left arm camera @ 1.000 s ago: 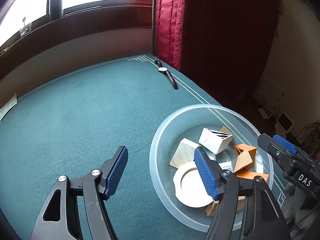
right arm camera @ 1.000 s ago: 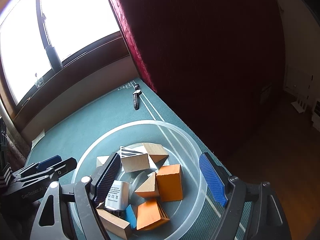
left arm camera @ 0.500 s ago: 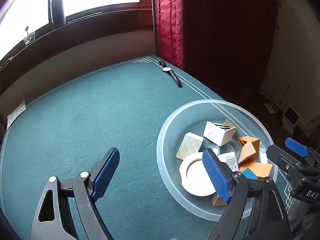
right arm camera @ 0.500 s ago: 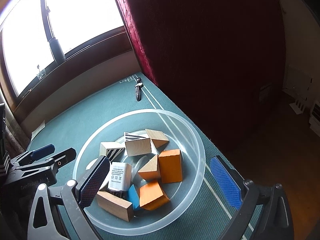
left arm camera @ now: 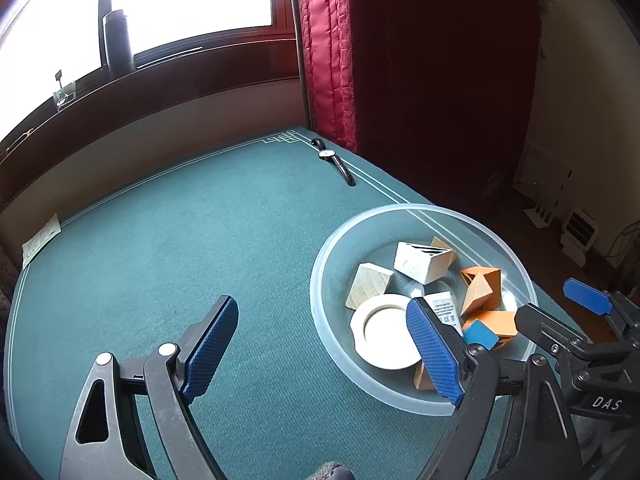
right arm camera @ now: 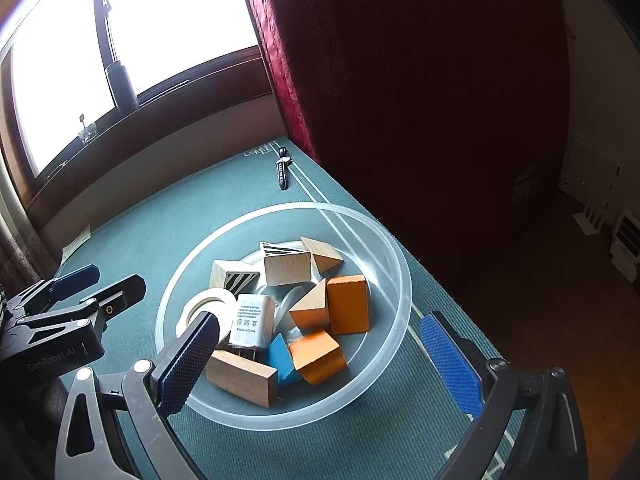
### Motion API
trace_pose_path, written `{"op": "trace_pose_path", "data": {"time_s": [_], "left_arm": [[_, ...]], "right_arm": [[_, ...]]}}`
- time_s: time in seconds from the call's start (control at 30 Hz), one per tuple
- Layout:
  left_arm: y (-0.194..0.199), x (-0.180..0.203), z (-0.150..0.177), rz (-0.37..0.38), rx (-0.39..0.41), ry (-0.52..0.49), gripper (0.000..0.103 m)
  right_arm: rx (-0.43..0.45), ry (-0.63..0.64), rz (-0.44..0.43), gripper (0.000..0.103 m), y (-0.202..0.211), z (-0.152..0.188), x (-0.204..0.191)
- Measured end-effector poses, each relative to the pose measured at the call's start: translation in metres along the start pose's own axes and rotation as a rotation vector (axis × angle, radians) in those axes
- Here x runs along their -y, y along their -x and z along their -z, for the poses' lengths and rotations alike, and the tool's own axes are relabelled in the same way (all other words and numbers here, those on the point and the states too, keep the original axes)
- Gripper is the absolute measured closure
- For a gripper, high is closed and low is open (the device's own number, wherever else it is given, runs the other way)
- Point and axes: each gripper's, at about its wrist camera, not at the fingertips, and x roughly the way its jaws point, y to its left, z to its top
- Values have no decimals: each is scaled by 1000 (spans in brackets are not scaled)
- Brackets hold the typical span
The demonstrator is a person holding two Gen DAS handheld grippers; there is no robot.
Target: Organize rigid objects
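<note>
Clear round plastic bowl (right arm camera: 384, 248) sits on the green felt counter (left arm camera: 168, 248), near its right edge. Inside the bowl: two orange blocks (right arm camera: 347, 303), a plain long wooden block (right arm camera: 242, 377), a black-striped wooden block (right arm camera: 285, 263), a second striped block (right arm camera: 232, 276), a wooden wedge (right arm camera: 323, 257), a small blue block (right arm camera: 282, 358), a white roll of tape (right arm camera: 206, 304) and a white rectangular power adapter with printed label (right arm camera: 251, 320). All are piled together, touching, in the bowl's bottom.

Left gripper (left arm camera: 320, 354) hangs above the counter just left of the bowl, jaws wide and holding nothing; its right finger overlaps the bowl's near rim in the left wrist view. Right gripper (right arm camera: 320, 362) hangs over the bowl's near side, jaws wide and holding nothing, with its left finger above the tape and adapter and its right finger outside the rim.

Black-strapped wristwatch (left arm camera: 333, 160) lies at the counter's far right corner, well apart from the bowl. Paper slip (left arm camera: 40, 236) lies at the far left edge. Red curtain (left arm camera: 328, 52) hangs behind the far right corner.
</note>
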Motion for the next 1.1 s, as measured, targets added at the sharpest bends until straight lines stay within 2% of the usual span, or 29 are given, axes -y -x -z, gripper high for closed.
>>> {"op": "trace_pose_path", "data": {"time_s": [0.23,0.47,0.83,1.1], "left_arm": [[9,2,5,2,16,-9,14],[15,10,12,-20,21,-30,5],[13,21,25,-47,-19,-64,4],[13,22,27,-59,-17,-69,4]], "right_arm": [[-8,45,27,1,7,4,-9],[-32,88,69,1,12,14,-14],[-59,113,89,1,15,28,-16],[-68,114,98,1,15,32,-15]]}}
